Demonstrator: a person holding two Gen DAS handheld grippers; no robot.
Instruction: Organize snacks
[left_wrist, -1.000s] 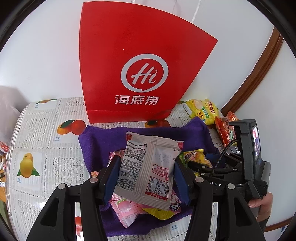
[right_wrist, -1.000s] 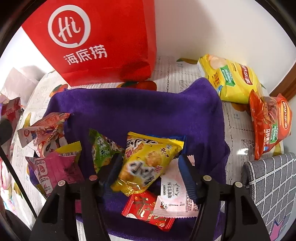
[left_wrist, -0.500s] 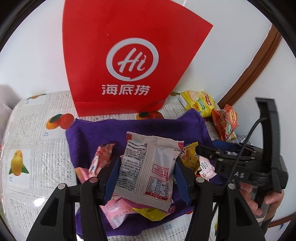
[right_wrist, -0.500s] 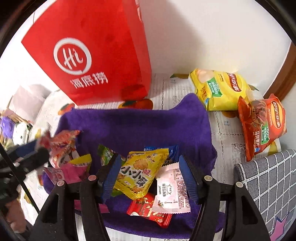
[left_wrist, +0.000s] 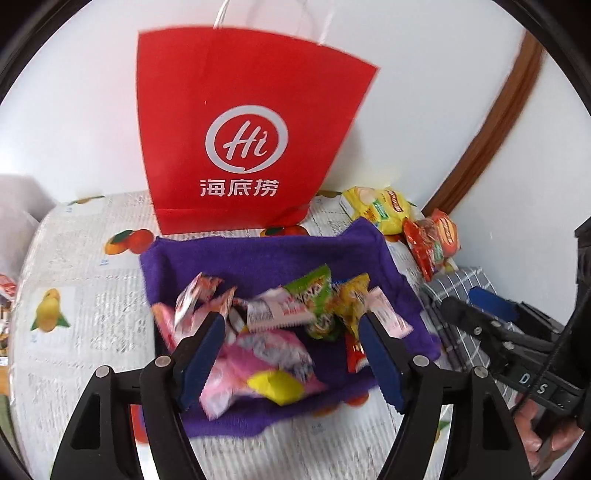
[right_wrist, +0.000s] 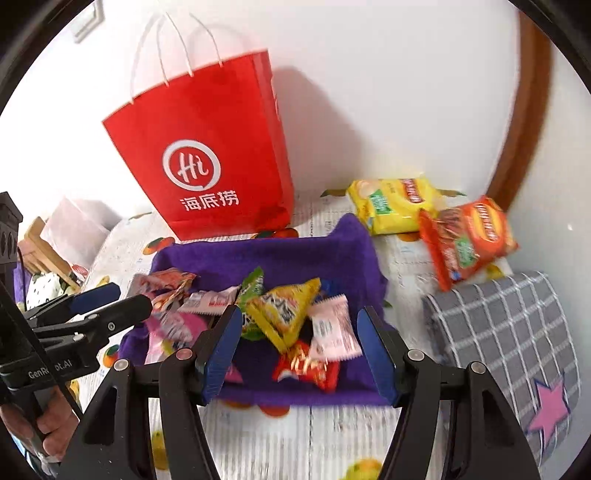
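Observation:
A purple cloth (left_wrist: 258, 258) (right_wrist: 295, 254) lies on the table with several small snack packets on it: a white one (left_wrist: 273, 314), a green one (left_wrist: 314, 291), a yellow one (right_wrist: 284, 310), a pink-white one (right_wrist: 330, 328) and a red one (right_wrist: 306, 365). My left gripper (left_wrist: 291, 354) is open and empty above the near packets. My right gripper (right_wrist: 299, 347) is open and empty above the yellow and red packets. The white packet and the yellow packet lie loose on the cloth.
A red paper bag (left_wrist: 243, 133) (right_wrist: 214, 155) stands behind the cloth against the wall. Yellow (right_wrist: 395, 206) and red (right_wrist: 465, 240) chip bags lie at the right. A grey checked cushion (right_wrist: 509, 332) is near right. The fruit-print tablecloth (left_wrist: 81, 295) covers the table.
Both grippers have opened and pulled back. The left let go of the white packet and the right let go of the yellow packet; both now lie on the purple cloth.

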